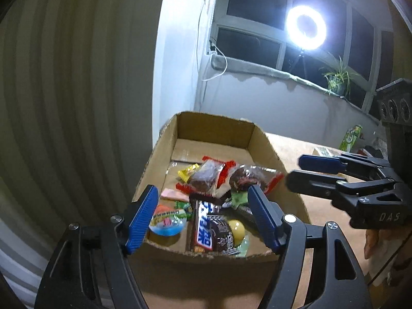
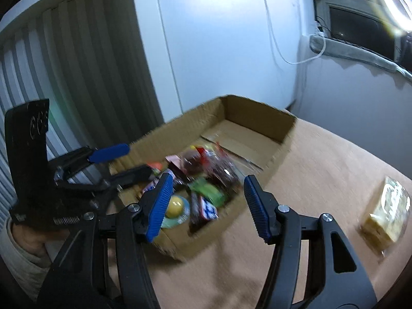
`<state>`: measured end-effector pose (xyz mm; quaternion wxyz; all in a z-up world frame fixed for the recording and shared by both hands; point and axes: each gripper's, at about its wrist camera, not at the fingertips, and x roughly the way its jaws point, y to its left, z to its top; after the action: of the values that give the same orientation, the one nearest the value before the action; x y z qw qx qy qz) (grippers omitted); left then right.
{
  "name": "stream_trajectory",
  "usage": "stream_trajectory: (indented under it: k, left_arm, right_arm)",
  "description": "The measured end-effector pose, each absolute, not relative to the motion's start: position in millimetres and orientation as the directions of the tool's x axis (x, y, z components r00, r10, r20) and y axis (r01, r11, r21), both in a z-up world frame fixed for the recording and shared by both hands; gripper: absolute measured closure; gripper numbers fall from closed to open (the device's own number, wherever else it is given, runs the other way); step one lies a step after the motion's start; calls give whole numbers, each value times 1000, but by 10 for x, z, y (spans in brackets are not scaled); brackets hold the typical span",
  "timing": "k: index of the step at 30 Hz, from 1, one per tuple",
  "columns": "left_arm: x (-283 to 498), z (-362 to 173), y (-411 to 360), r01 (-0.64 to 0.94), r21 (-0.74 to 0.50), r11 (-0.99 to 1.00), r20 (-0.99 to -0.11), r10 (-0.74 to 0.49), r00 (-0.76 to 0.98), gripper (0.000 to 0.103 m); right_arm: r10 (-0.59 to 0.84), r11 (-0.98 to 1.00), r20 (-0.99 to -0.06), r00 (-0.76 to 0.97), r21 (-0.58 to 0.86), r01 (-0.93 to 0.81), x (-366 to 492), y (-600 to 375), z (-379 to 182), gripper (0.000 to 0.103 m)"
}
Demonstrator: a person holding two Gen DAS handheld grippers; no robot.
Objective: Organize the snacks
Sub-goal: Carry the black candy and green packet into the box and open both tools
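Observation:
An open cardboard box (image 1: 219, 126) sits on the tan table and holds several wrapped snacks: a Snickers bar (image 1: 204, 228), chocolate cakes in clear wrap (image 1: 206, 176), a yellow ball candy (image 1: 236, 229) and a colourful round candy (image 1: 167, 221). My left gripper (image 1: 203, 219) is open and empty over the box's near end. My right gripper (image 2: 206, 206) is open and empty above the box's near corner (image 2: 180, 242); it also shows in the left wrist view (image 1: 306, 170). A wrapped yellow cake (image 2: 386, 211) lies on the table to the right.
A green snack packet (image 1: 351, 136) and other small items stand at the table's far right. A white wall and ribbed panel are behind the box. A ring light (image 1: 306, 27) and a potted plant (image 1: 337, 79) are at the window.

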<state>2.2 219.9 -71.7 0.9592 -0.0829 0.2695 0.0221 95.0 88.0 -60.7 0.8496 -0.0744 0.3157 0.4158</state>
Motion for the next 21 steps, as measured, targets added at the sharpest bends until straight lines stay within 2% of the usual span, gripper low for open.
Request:
stream_trajectory:
  k: [5,7,8,13,21]
  left_arm:
    - [-3,-697,2222,-92,-151,984,-517,0,856,31]
    - [-16,-672,2222,-91,-148,985,-515,2,857,31]
    - [0,-672,2215,-90,-146,985,-515,2,857,31]
    - [-34,-618,2146,-83,-133,988,-510,4,860,31]
    - [-70,-551,1969,-39,-111,993,-507,-23,861,31]
  right_arm:
    - [636,684,-594,493,138,-716,914,691,-657,41]
    - [622,703,-588,516,131,-699,901,628,-651,32]
    - [621,709,-583,524,135,-692,895,600,-645,30]
    - [635,712,-573,518,174,-680,907,513,-613,30]
    - [623,727,-560,547,155,-669,829,447,-593,30]
